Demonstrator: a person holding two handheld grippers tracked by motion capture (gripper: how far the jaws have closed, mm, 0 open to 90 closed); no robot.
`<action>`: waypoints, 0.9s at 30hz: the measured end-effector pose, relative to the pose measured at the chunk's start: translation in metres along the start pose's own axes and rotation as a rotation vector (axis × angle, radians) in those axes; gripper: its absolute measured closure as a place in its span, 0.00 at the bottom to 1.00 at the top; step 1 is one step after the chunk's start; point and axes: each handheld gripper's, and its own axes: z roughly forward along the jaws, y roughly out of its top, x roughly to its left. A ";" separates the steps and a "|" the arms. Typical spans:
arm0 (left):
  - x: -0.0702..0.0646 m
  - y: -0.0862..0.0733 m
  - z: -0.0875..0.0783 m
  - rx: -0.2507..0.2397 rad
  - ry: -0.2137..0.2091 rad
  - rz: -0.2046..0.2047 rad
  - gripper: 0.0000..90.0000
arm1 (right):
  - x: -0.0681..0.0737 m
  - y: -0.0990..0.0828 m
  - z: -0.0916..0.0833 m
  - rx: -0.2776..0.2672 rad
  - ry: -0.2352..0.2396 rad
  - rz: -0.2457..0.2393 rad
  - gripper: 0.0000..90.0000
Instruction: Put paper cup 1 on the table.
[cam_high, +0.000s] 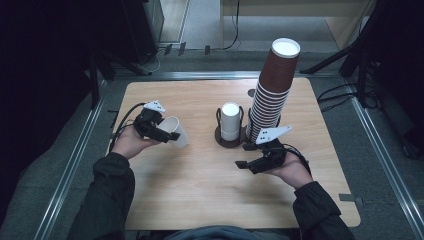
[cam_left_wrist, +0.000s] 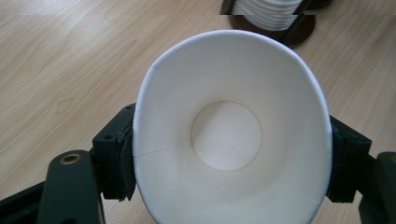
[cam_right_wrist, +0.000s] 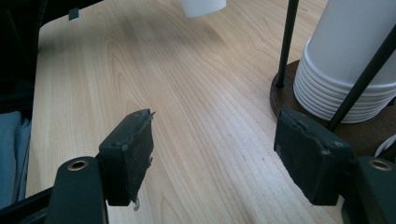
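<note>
Cup (cam_left_wrist: 232, 140) empty, squeezed in left hand-held gripper (cam_high: 159, 127); holder (cam_high: 230, 141) keeps white stack; right hand-held gripper (cam_right_wrist: 224, 163) agape.

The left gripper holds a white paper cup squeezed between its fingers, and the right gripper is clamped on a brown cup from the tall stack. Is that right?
Not quite. The left gripper does squeeze the white paper cup, but the right gripper holds nothing: in the right gripper view its fingers stand open over bare table, beside the holder of white cups. The tall brown stack stands untouched in the high view.
</note>
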 end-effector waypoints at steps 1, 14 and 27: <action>0.001 -0.001 -0.001 0.002 0.005 -0.006 0.25 | 0.000 0.000 0.000 0.001 0.000 0.000 0.32; 0.021 -0.013 -0.010 0.029 0.092 -0.076 0.25 | -0.001 -0.001 0.001 0.012 0.002 0.000 0.32; 0.032 -0.019 -0.005 0.075 0.168 -0.107 0.22 | 0.000 -0.001 0.003 0.022 0.004 0.002 0.32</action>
